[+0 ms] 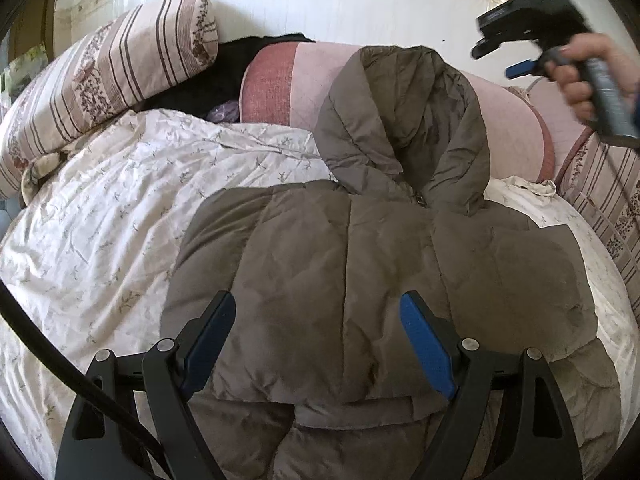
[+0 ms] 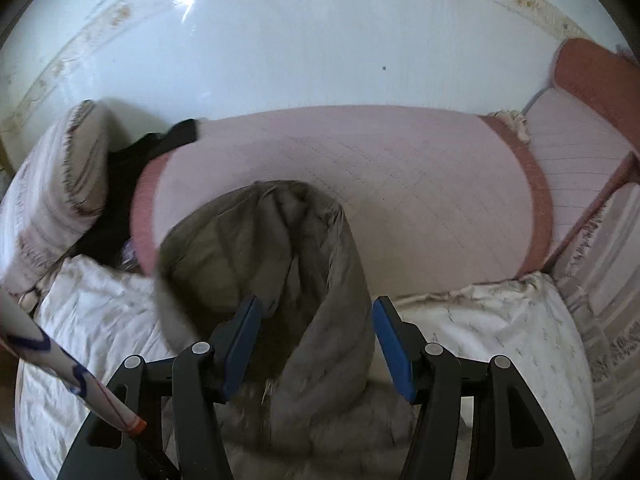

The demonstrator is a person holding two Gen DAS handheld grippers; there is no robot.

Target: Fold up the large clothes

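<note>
Two tools hang over a bed (image 1: 80,240), both with their jaws apart and nothing clamped between the blue pads. A brown puffer jacket (image 1: 380,272) lies flat on the white floral quilt, near the bed's right side, its body toward the foot and its hood (image 1: 404,120) toward the head, where it leans up against a pink bolster (image 1: 304,80) that runs along the wall. The sleeves look folded in, so the body reads as a compact block; a folded edge shows at the bottom of the left wrist view.

Left tool (image 1: 318,352) hovers above the jacket's lower body, released, its pads clear of the fabric as far as the view shows. Right tool (image 2: 318,344) is also released; in its own view, which is blurred, the hood (image 2: 280,260) stands between and beyond its pads, and I cannot tell whether either pad touches it. From the left wrist view the same tool (image 1: 520,20) appears at the upper right, gripped by a hand (image 1: 580,76) and raised above the bolster, apart from the jacket.

At the head's left corner a striped pillow (image 1: 100,80) rests, with a black garment (image 1: 224,68) wedged between it and the bolster. A second striped pillow (image 1: 604,200) sits at the right edge. A patterned sleeve (image 2: 60,364) crosses the lower left of the right wrist view.
</note>
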